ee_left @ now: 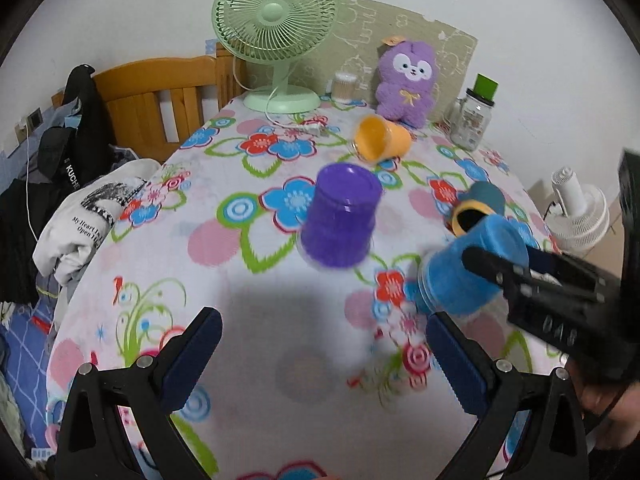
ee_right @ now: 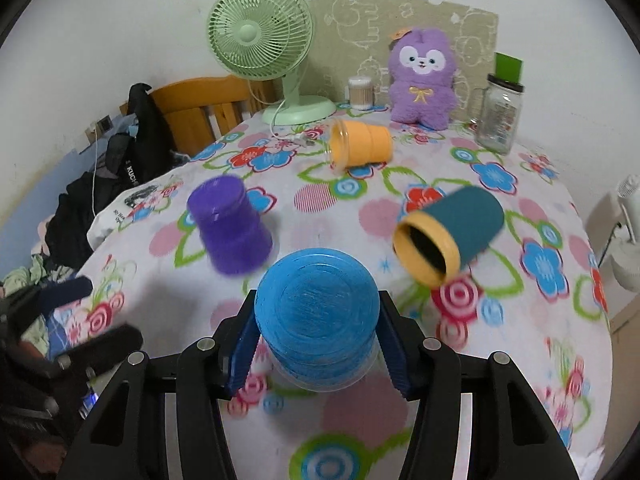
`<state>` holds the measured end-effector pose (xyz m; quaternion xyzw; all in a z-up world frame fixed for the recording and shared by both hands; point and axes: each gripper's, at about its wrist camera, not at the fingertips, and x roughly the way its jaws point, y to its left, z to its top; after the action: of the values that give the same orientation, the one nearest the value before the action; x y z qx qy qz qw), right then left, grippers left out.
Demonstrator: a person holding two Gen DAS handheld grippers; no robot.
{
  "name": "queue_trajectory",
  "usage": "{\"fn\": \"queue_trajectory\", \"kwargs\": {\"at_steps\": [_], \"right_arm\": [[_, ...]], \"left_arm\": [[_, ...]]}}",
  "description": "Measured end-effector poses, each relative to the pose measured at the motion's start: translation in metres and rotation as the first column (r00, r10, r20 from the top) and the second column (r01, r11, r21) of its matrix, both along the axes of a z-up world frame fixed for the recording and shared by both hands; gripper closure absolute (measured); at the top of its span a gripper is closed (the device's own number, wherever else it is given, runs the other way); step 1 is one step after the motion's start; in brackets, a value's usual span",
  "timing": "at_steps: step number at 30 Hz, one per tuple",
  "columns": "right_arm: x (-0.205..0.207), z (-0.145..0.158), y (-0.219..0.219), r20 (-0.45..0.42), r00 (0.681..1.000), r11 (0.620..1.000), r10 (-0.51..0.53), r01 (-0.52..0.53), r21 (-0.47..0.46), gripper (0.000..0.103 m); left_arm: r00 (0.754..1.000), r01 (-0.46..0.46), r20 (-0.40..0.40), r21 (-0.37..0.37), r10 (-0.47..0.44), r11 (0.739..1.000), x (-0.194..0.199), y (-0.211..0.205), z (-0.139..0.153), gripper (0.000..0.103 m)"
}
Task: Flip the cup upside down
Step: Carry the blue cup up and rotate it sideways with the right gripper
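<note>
4 plastic cups on the flowered worktop (ee_right: 520, 344), 1 of them caught in a claw.

The right claw (ee_right: 318, 336) grips the ribbed blue plastic cup (ee_right: 318, 312) by its sides, base turned toward the camera, rim pointing down at the cloth; whether it touches the cloth I cannot tell. The left claw (ee_left: 324, 356) hangs open and holds nothing, near the purple plastic cup (ee_left: 340, 216), which stands upside down. The orange plastic cup (ee_right: 360, 144) lies on its side near the pale green desk fan (ee_right: 260, 32). The dark teal cup with a yellow rim (ee_right: 452, 232) lies tipped over just right of the blue one.
</note>
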<state>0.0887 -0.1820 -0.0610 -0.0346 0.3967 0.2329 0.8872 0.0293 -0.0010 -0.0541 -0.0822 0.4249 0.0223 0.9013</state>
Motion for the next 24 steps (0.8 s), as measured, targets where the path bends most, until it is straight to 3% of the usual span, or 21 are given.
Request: {"fn": "queue_trajectory", "kwargs": {"at_steps": [11,18,21,24], "right_arm": [[-0.055,-0.013,-0.027,0.117,0.987,0.991,-0.114,0.104,0.086,0.046],[-0.089,-0.025,-0.037,0.088,0.99,0.993,-0.11,0.104,0.063,0.046],[-0.085,-0.041,-0.037,0.04,0.992,0.989,-0.118,0.113,0.094,0.046],[-0.08,-0.042,-0.029,0.051,0.992,0.987,-0.117,0.11,0.118,0.046]], "left_arm": [[1.0,0.018,0.014,0.004,-0.018,1.0,-0.032,-0.013,0.004,0.0],[1.0,0.029,0.013,0.005,-0.029,1.0,-0.037,-0.018,0.003,0.0],[0.999,0.038,0.014,0.001,-0.038,0.999,-0.038,-0.024,0.002,0.0],[0.999,0.046,0.018,0.0,-0.046,0.999,-0.039,-0.031,0.002,0.0]]}}
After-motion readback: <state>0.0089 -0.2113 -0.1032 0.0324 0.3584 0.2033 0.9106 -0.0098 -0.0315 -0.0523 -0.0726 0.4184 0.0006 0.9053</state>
